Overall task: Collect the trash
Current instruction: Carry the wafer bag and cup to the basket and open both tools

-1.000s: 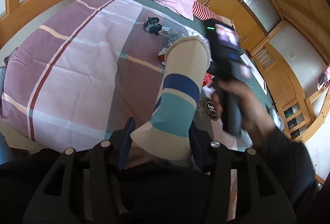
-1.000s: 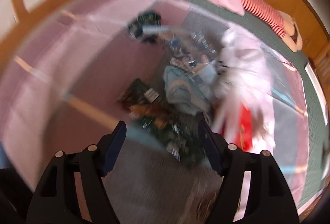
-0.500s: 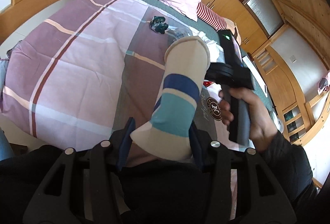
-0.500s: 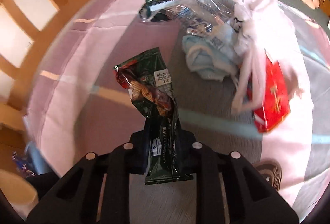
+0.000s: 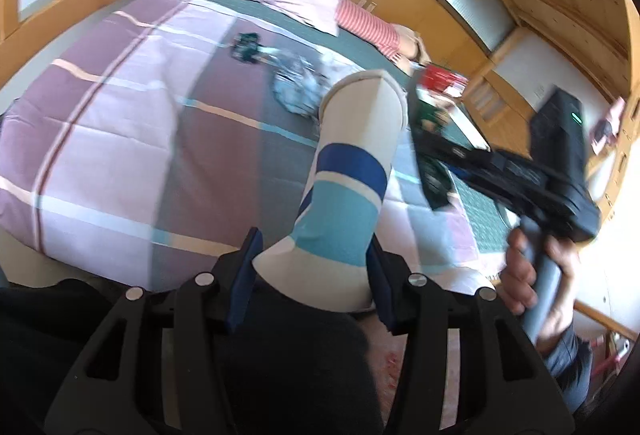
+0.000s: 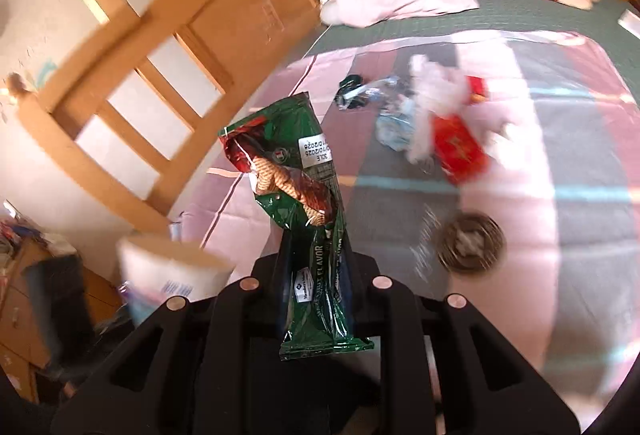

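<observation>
1. Right hand-held gripper point(image 6: 316, 287): jaws just closed, clamped on a crumpled green foil snack wrapper point(image 6: 298, 191), lifted clear of the bed.
2. Left hand-held gripper point(image 5: 312, 275): clamped on a tall cream paper cup with blue and teal bands point(image 5: 348, 187), mouth open and facing away from the camera.
3. Done: one wrapper collected, not yet in the cup.
4. Left: red packet point(image 6: 460, 151), clear plastic wrapper point(image 6: 394, 127), dark crumpled scrap point(image 6: 352, 95) lying together mid-bed.
5. Room: striped pink quilt point(image 5: 120, 139) open all round; wooden bed rail point(image 6: 132, 75) flanks the near side.
</observation>
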{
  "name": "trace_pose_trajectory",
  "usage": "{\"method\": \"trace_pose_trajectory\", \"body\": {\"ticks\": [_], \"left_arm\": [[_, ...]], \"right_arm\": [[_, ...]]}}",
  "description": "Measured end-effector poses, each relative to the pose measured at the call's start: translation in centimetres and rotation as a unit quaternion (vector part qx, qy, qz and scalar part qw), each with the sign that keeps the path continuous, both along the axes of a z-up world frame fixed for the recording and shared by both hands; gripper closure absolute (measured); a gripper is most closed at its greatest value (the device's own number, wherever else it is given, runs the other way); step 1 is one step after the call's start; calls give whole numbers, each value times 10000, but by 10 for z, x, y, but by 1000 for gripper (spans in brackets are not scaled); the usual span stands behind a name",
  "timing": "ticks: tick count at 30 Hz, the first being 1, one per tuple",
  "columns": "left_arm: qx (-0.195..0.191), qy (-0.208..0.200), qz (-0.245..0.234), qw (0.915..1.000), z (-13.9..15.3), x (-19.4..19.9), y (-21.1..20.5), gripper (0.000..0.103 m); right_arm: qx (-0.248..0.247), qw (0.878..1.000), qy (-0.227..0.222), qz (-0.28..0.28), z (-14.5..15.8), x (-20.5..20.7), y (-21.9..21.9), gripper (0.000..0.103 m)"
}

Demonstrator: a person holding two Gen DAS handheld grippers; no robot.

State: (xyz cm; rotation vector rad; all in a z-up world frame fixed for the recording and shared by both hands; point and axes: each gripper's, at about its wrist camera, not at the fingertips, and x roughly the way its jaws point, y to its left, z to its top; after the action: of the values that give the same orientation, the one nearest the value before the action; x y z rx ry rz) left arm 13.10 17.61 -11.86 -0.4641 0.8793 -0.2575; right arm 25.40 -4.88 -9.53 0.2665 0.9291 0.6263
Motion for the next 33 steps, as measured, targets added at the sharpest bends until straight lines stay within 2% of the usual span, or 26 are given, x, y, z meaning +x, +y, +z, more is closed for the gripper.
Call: {"method": "trace_pose_trajectory", "body": {"ticks": [5,9,11,13,15,17,20,22,24,25,26,30,33], "left_arm": [[-39,19,-597,9982,0,-4,-46,52],[15,38,-1161,9932,0,-12,-90,52],[21,50,-1484,9889,-2,-16,-111,52],[53,96,-1842,9828,-6,-23,-136,52],[129,137,-2265,9738,-12,-30,-162,52],[224,167,-2731,9616,-20,-37,-190,52],[314,214,-3255,9448,-30,-44,-219,52],[317,213,-3573,9332,-36,-50,-236,52],[299,238,-3767,9256,-41,-51,-246,43],[305,245,-3794,9244,-42,-50,-248,29],[326,216,-3754,9260,-42,-50,-248,22],[125,133,-3544,9349,-38,-42,-232,15],[-23,64,-3203,9473,-30,-27,-207,14]], "right_arm": [[24,9981,112,-602,-8,-76,-82,81],[-271,9924,514,-1085,-40,-127,-130,80],[-557,9869,940,-1191,-65,-151,-140,75],[-694,9799,1284,-1363,-83,-165,-149,58],[-407,9741,1447,-1692,-89,-180,-169,50],[-132,9685,1302,-2118,-78,-187,-191,44],[-126,9585,792,-2735,-47,-191,-217,40],[-35,9539,481,-2963,-29,-193,-226,33],[104,9537,313,-2989,-21,-192,-227,31],[143,9539,267,-2987,-20,-190,-226,31],[182,9540,211,-2984,-18,-188,-224,30],[294,9561,190,-2908,-20,-180,-219,29],[289,9578,288,-2847,-26,-166,-207,29]]}}
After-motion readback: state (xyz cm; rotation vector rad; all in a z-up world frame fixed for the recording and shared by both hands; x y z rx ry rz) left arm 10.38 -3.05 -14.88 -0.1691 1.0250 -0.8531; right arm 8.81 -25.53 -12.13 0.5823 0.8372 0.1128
